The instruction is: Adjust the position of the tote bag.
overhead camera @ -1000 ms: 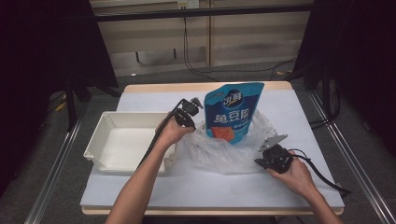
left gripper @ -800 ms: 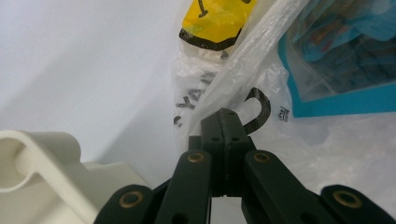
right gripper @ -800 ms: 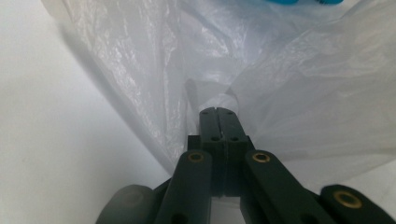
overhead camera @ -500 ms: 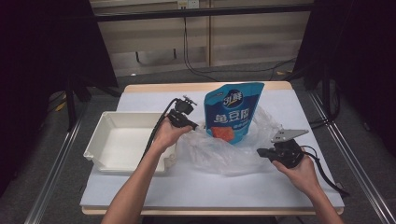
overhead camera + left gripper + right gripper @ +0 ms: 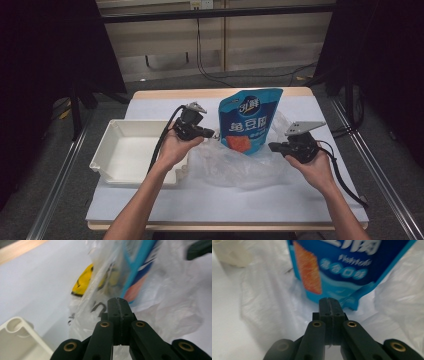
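On table: blue stand-up pouch [image 5: 248, 121] half inside clear plastic bag [image 5: 235, 165].
Jaws: left gripper [image 5: 210, 134] and right gripper [image 5: 272, 146] clenched; you pinch bag film, apparently.
Left: draw bag over pouch.

Both arms are bare, with no sleeves. Each hand holds a black gripper. The left gripper [image 5: 207, 134] and the right gripper [image 5: 274, 147] each have a grey three-cornered plate on top and a black cable. Up close, each has two flat black jaws pressed together, with small brass rings on the black links.
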A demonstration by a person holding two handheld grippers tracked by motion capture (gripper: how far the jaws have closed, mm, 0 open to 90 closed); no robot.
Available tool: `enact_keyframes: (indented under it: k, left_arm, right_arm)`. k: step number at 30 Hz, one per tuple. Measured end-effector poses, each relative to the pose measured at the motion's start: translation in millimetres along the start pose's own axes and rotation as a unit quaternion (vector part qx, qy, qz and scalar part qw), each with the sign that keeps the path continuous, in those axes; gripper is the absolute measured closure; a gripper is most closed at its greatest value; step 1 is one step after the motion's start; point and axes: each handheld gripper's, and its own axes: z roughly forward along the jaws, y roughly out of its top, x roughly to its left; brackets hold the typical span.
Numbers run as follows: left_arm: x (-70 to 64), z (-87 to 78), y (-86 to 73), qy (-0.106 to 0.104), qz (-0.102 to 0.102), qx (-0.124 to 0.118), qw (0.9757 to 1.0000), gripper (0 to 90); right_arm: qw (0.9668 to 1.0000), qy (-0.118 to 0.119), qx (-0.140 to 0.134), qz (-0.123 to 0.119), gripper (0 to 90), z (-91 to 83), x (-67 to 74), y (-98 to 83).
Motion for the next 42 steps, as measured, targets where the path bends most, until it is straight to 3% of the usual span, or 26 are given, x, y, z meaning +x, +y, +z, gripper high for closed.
enact_keyframes:
  k: [5,7,9,10,11,17,18,19,20,24,26,28,30,32,34,36,39,42]
  left_arm:
    - [-17.8,1.9,2.4,-0.008,0.024,-0.006,0.9997,90.0]
    - [-24.0,8.6,0.6,-0.015,0.033,-0.006,0.9993,90.0]
    - [-28.4,16.2,-4.3,-0.038,0.040,-0.014,0.9984,90.0]
    - [-34.3,22.9,-9.7,-0.020,0.060,0.003,0.9980,90.0]
    - [-37.6,27.2,-12.8,-0.025,0.060,0.006,0.9979,90.0]
    - [-45.6,43.0,-25.7,-0.012,0.069,0.040,0.9967,90.0]
    - [-45.0,45.6,-29.1,-0.014,0.068,0.043,0.9967,90.0]
    - [-45.5,48.7,-34.0,-0.031,0.051,0.040,0.9974,90.0]
    - [-51.4,49.1,-36.9,-0.019,0.069,0.052,0.9961,90.0]
    - [-64.7,46.3,-34.9,-0.017,0.088,0.071,0.9935,90.0]
    - [-67.7,47.1,-34.9,-0.016,0.088,0.068,0.9936,90.0]
    - [-67.5,47.0,-35.5,-0.021,0.090,0.073,0.9931,90.0]
    - [-67.4,46.6,-38.5,-0.024,0.094,0.076,0.9924,90.0]
    - [-66.9,45.7,-45.1,-0.034,0.086,0.073,0.9931,90.0]
    - [-66.7,45.1,-49.5,-0.042,0.074,0.066,0.9941,90.0]
    - [-66.0,41.5,-51.2,-0.047,0.080,0.064,0.9936,90.0]
    - [-62.7,35.3,-51.1,-0.043,0.084,0.065,0.9935,90.0]
    - [-59.2,33.4,-52.2,-0.041,0.075,0.057,0.9947,90.0]
  right_arm:
    - [0.9998,-0.008,0.013,0.010,90.0,12.6,-15.7,2.0]
    - [0.9993,-0.010,0.020,0.029,90.0,22.6,-26.5,-1.4]
    - [0.9992,-0.011,0.022,0.033,90.0,26.3,-30.2,-2.8]
    - [0.9985,-0.007,0.029,0.046,90.0,33.7,-35.2,-6.0]
    - [0.9984,-0.005,0.031,0.047,90.0,36.1,-36.7,-7.2]
    - [0.9967,-0.005,0.056,0.059,90.0,55.9,-47.0,-16.5]
    - [0.9961,-0.005,0.061,0.063,90.0,59.4,-49.1,-18.3]
    - [0.9952,-0.012,0.071,0.067,90.0,65.5,-54.0,-21.4]
    - [0.9950,-0.015,0.073,0.067,90.0,66.8,-56.4,-22.2]
    - [0.9935,-0.030,0.064,0.089,90.0,72.9,-68.4,-23.9]
    - [0.9934,-0.033,0.055,0.095,90.0,75.5,-73.9,-21.1]
    - [0.9929,-0.038,0.052,0.100,90.0,76.1,-77.0,-19.9]
    - [0.9908,-0.062,0.056,0.106,90.0,75.9,-86.8,-18.0]
    - [0.9879,-0.087,0.072,0.106,90.0,76.4,-92.1,-19.1]
    - [0.9862,-0.094,0.070,0.117,90.0,76.2,-96.7,-22.6]
    - [0.9861,-0.090,0.058,0.127,90.0,75.5,-95.8,-25.1]
    - [0.9883,-0.082,0.054,0.117,90.0,74.6,-90.8,-26.3]
    - [0.9907,-0.078,0.046,0.103,90.0,69.0,-83.2,-24.4]
